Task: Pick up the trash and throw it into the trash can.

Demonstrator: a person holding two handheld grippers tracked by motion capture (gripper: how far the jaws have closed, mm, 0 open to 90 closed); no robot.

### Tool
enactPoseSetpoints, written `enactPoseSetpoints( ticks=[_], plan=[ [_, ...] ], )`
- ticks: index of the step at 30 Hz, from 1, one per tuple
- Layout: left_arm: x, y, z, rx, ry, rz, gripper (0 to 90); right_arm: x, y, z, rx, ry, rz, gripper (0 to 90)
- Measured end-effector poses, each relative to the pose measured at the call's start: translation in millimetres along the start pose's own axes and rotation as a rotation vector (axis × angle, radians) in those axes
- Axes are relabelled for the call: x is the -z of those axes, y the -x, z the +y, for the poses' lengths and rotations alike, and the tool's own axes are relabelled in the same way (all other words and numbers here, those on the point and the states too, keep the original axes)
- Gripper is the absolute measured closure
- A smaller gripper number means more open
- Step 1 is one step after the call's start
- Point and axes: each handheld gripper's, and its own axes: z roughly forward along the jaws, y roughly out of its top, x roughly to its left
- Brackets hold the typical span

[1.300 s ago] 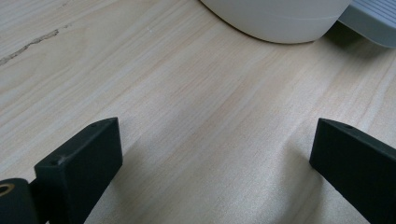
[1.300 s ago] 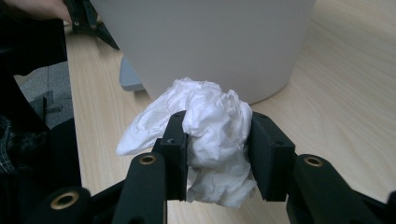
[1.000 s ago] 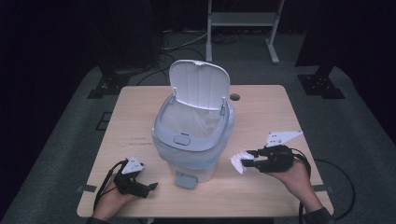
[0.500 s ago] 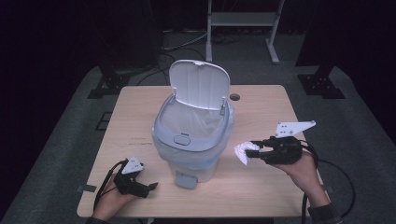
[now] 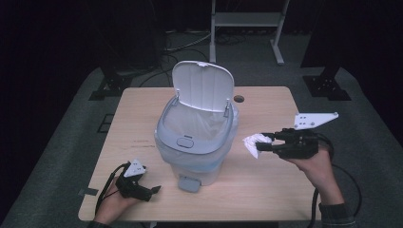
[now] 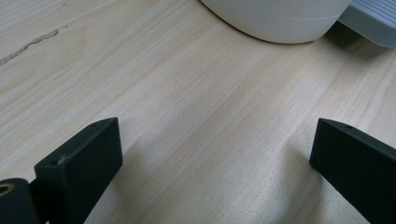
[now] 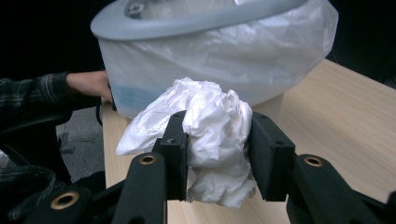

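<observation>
Since the earlier frames the right gripper (image 5: pixel 264 143) has risen off the table (image 5: pixel 266 190) with the wad (image 5: pixel 255 143) and now hangs right of the bin (image 5: pixel 197 142), level with its upper wall; the left gripper (image 5: pixel 151 191) lies where it did, at the bin's front left.

The high view shows the bin's lid (image 5: pixel 203 85) standing open at the back, the grey rim (image 5: pixel 195 142) below it, the pedal (image 5: pixel 189 184) at the front foot, and the wad well apart from the bin's side.

The right gripper (image 7: pixel 218 151) view gives the grip itself: both black jaws pinch the wad (image 7: pixel 212 126) of crumpled white paper, which bulges above and below them. Behind it stands the bin (image 7: pixel 215 56), its clear liner (image 7: pixel 280 42) folded over the rim, and at the left a hand (image 7: pixel 88 84) in a plaid sleeve.

The left gripper (image 6: pixel 217 154) view looks low along the bare table (image 6: pixel 187 116): its jaws stand spread wide with nothing between them, and the bin's base (image 6: pixel 280 21) and the pedal (image 6: pixel 373 18) lie beyond.
</observation>
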Motion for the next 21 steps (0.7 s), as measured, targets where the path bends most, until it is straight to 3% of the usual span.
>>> enactPoseSetpoints(
  ticks=[21],
  plan=[
    [-0.1, 0.0, -0.1, 0.000, 0.002, 0.001, 1.4, 5.2, 1.3, 45.5, 0.043, 0.108, 0.055, 60.7]
  ],
)
